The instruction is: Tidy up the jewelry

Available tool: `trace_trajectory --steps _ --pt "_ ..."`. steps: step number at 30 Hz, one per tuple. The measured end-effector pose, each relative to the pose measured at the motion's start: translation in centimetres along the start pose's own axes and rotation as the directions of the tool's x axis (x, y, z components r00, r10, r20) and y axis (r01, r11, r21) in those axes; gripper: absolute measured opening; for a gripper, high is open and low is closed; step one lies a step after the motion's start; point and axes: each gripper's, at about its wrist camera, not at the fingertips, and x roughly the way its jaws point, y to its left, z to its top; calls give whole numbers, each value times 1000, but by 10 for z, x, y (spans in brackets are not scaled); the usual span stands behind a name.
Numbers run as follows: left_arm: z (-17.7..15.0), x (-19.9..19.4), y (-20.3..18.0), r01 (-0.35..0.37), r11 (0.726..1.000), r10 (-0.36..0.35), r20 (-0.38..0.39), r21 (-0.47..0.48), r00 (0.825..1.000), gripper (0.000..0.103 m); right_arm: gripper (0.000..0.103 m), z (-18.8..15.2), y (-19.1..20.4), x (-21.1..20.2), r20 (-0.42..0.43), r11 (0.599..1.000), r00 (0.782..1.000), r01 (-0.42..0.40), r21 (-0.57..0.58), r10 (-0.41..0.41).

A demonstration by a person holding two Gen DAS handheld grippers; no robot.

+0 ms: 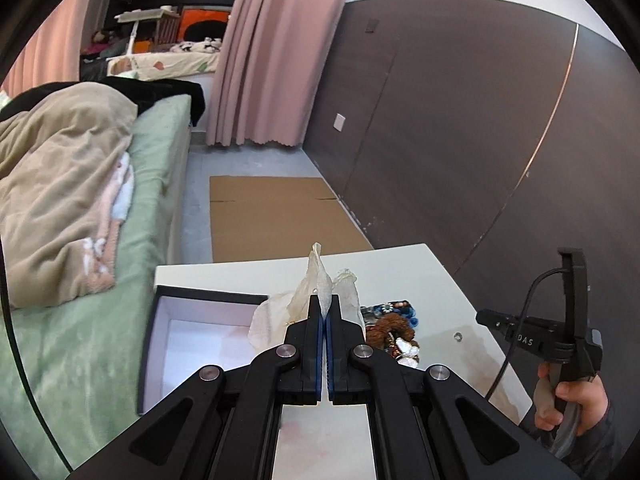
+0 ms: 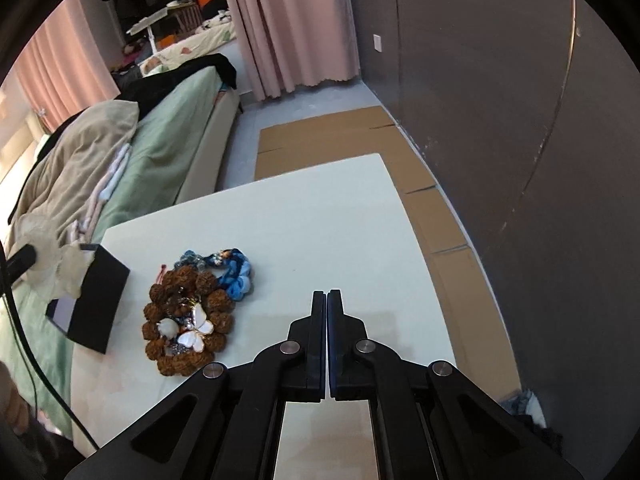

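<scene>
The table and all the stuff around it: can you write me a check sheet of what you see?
Surface: white table, mostly bare.
Job's things: jewelry pile of brown beads, blue beads and a white butterfly piece lies beside the open black box.
Clutter: crumpled tissue paper.
Tongs: left tongs shut on the tissue paper, lifted by the box; right tongs shut, nothing between them, above the table.
Cables: black cable hangs from the right tool.
Surroundings: bed with green sheet and beige blanket, pink curtains, flat cardboard on the floor, dark wall.
</scene>
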Motion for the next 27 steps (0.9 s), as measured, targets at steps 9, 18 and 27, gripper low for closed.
trace_trajectory --steps 9,18,27 --pt "0 -13 26 -44 998 44 12 -43 999 0 39 -11 13 23 -70 993 994 83 -82 -89" --pt "2 -12 39 -57 996 57 4 -64 998 0 10 -19 25 41 -147 984 981 103 -148 -125" --pt "2 -17 47 -56 995 57 9 -84 998 0 14 -14 22 42 -167 984 975 124 -126 -144"
